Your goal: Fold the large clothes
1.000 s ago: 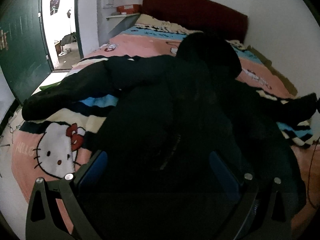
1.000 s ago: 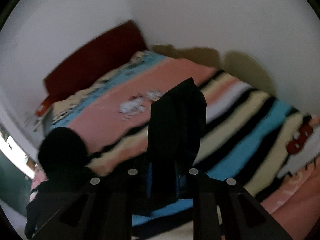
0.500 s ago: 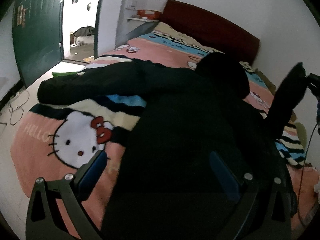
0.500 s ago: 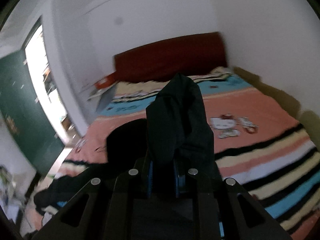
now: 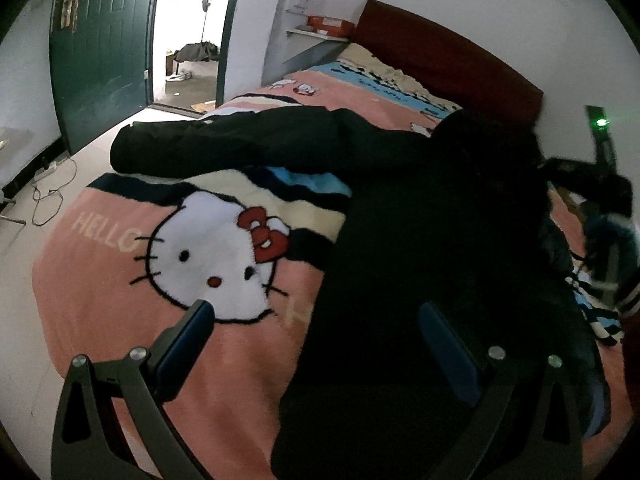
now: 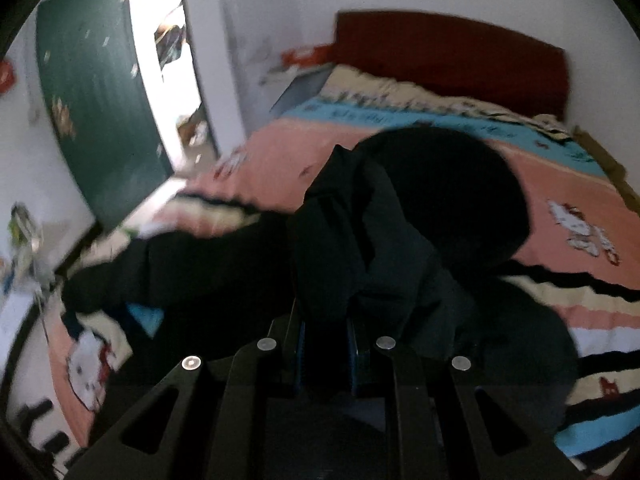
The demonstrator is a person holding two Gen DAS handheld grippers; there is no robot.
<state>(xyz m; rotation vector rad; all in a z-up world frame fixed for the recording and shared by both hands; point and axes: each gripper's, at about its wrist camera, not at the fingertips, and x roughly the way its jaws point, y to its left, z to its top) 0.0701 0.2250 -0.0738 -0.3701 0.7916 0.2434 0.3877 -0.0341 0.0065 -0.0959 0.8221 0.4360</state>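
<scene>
We see a black coat (image 5: 420, 240) spread across the bed (image 5: 120, 280). Our right gripper (image 6: 326, 344) pinches its sleeve (image 6: 340, 240), lifted over the body — mid-fold. Our left gripper (image 5: 316, 332) hovers open at the near hem. Next, lay the sleeve flat.

**Black on pink, cream and blue**

The coat (image 5: 420, 240) is solid black, with no pattern that can be made out. Under it the blanket (image 5: 120, 280) is salmon pink with a white cat face (image 5: 216, 256) outlined in black, a red bow on its ear, and cream lettering, left of the left jaws. Beyond them run cream, black and sky-blue stripes. The headboard (image 5: 448, 60) is dark red, the door (image 5: 100, 48) deep green, the walls white. The gripper fingers (image 5: 184, 344) carry blue pads on black frames.
</scene>
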